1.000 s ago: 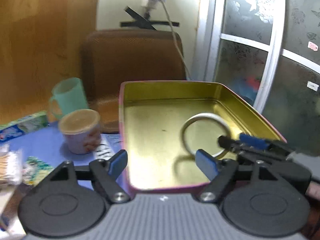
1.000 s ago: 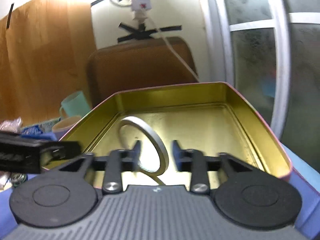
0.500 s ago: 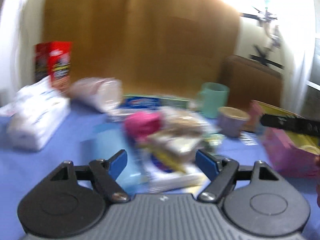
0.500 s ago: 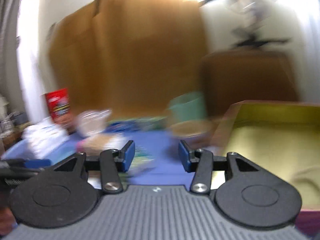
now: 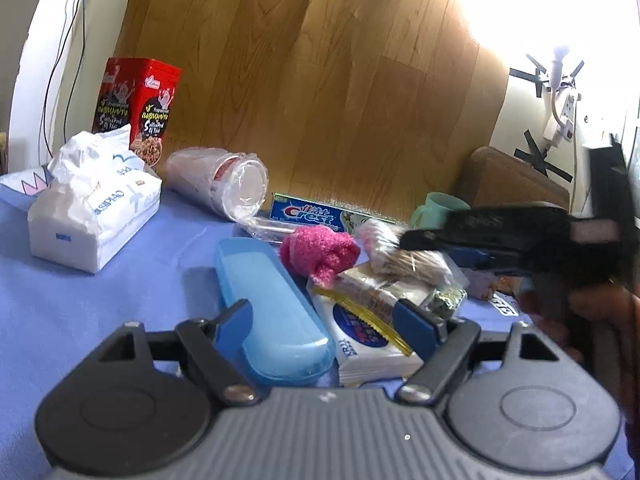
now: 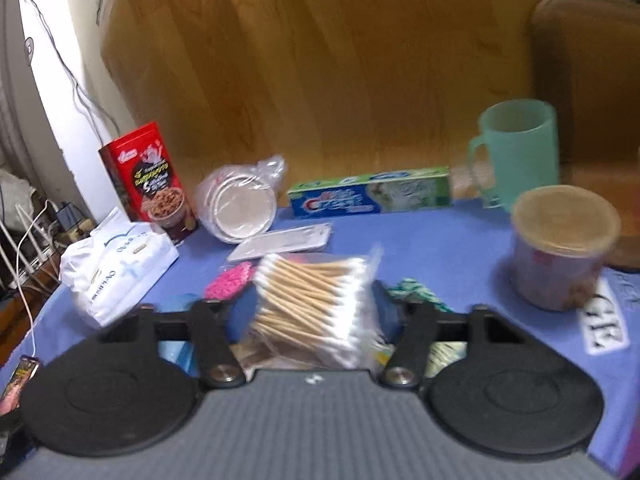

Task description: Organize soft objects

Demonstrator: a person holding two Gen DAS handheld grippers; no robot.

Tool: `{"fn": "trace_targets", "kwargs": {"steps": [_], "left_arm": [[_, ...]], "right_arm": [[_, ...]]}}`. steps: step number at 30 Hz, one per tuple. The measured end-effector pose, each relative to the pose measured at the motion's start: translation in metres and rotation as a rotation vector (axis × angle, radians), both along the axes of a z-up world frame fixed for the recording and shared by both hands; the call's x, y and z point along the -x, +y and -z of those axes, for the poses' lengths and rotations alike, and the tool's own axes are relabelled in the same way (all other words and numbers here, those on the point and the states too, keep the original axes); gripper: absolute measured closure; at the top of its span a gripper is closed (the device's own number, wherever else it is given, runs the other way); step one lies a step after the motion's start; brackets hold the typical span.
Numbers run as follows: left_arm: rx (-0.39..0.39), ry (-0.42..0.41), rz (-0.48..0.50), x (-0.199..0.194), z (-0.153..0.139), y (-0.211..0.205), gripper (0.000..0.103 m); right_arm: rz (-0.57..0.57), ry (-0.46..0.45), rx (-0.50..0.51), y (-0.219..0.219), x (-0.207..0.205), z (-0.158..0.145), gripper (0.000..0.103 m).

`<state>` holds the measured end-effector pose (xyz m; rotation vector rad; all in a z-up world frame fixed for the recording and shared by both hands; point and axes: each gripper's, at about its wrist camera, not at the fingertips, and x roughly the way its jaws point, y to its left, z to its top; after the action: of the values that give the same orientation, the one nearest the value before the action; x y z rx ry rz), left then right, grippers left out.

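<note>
A pile of small items lies on the blue cloth: a pink fuzzy cloth [image 5: 318,253] [image 6: 229,280], a clear bag of cotton swabs [image 6: 310,307] [image 5: 404,258], a white tissue packet [image 5: 366,342] and a blue case [image 5: 268,306]. My left gripper [image 5: 330,320] is open and empty, low over the case and the tissue packet. My right gripper [image 6: 308,312] is open, its fingers on either side of the swab bag; in the left wrist view it [image 5: 420,240] reaches in from the right above the pile.
At the back stand a red snack box [image 5: 136,108], a tissue pack [image 5: 92,208], a bagged stack of cups [image 5: 220,184], a Crest toothpaste box [image 6: 370,196], a green mug [image 6: 516,152] and a lidded cup [image 6: 564,246]. A wood panel backs the table.
Both grippers have swung left, away from the gold tin with the ring, to the pile of items. The right gripper has opened wider and now straddles the swab bag.
</note>
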<state>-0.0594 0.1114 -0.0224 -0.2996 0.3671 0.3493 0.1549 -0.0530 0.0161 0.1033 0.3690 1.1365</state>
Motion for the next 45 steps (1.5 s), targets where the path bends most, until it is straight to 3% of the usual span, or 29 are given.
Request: {"fn": "trace_targets", "kwargs": {"steps": [2,5,6,9,14,16,18,20,23,25,27,28,29,30,32,36,40,45], "left_arm": [[0.017,-0.011,-0.016,0.003,0.003,-0.007,0.023],[0.037,-0.021,-0.024,0.006,0.010,-0.010,0.023],[0.040,-0.017,-0.022,0.006,0.011,-0.010,0.023],[0.067,-0.023,-0.006,0.010,0.010,-0.016,0.023],[0.111,-0.021,0.103,0.004,0.001,-0.039,0.022],[0.118,-0.001,0.136,-0.003,0.000,-0.048,0.018],[0.135,0.010,0.163,-0.009,0.003,-0.054,0.016],[0.153,0.039,0.167,-0.016,0.008,-0.056,0.016],[0.199,0.081,0.171,-0.026,0.014,-0.056,0.016],[0.225,0.117,0.175,-0.033,0.020,-0.055,0.024],[0.261,0.157,0.204,-0.040,0.027,-0.057,0.054],[0.276,0.168,0.224,-0.042,0.031,-0.059,0.055],[0.272,0.156,0.235,-0.042,0.032,-0.062,0.058],[0.269,0.162,0.246,-0.043,0.032,-0.065,0.057],[0.262,0.151,0.269,-0.042,0.028,-0.072,0.058],[0.227,0.080,0.357,-0.049,0.000,-0.092,0.058],[0.157,0.000,0.464,-0.068,-0.030,-0.124,0.057],[0.084,-0.019,0.564,-0.111,-0.043,-0.180,0.056]], "right_arm": [[-0.001,-0.010,-0.013,-0.020,0.009,0.002,0.068],[-0.024,-0.018,-0.029,-0.048,0.023,0.012,0.073],[-0.022,-0.026,-0.028,-0.057,0.029,0.017,0.083],[-0.052,0.006,-0.054,-0.089,0.040,0.033,0.094],[-0.039,0.005,-0.030,-0.122,0.061,0.050,0.089],[-0.027,-0.031,-0.004,-0.125,0.065,0.055,0.081],[-0.051,-0.045,0.001,-0.126,0.069,0.058,0.047],[-0.071,-0.068,0.014,-0.121,0.075,0.060,0.034],[-0.056,-0.121,0.062,-0.102,0.078,0.059,0.034],[-0.045,-0.134,0.095,-0.089,0.074,0.060,0.034],[-0.050,-0.156,0.138,-0.079,0.071,0.065,0.033],[-0.051,-0.170,0.167,-0.073,0.071,0.069,0.033],[-0.059,-0.196,0.176,-0.071,0.073,0.072,0.040],[-0.065,-0.227,0.182,-0.072,0.077,0.074,0.055],[-0.036,-0.263,0.185,-0.076,0.083,0.074,0.059],[0.041,-0.296,0.085,-0.107,0.087,0.068,0.060],[0.207,-0.406,-0.031,-0.145,0.095,0.058,0.060],[0.403,-0.441,-0.081,-0.187,0.077,0.052,0.060]]}}
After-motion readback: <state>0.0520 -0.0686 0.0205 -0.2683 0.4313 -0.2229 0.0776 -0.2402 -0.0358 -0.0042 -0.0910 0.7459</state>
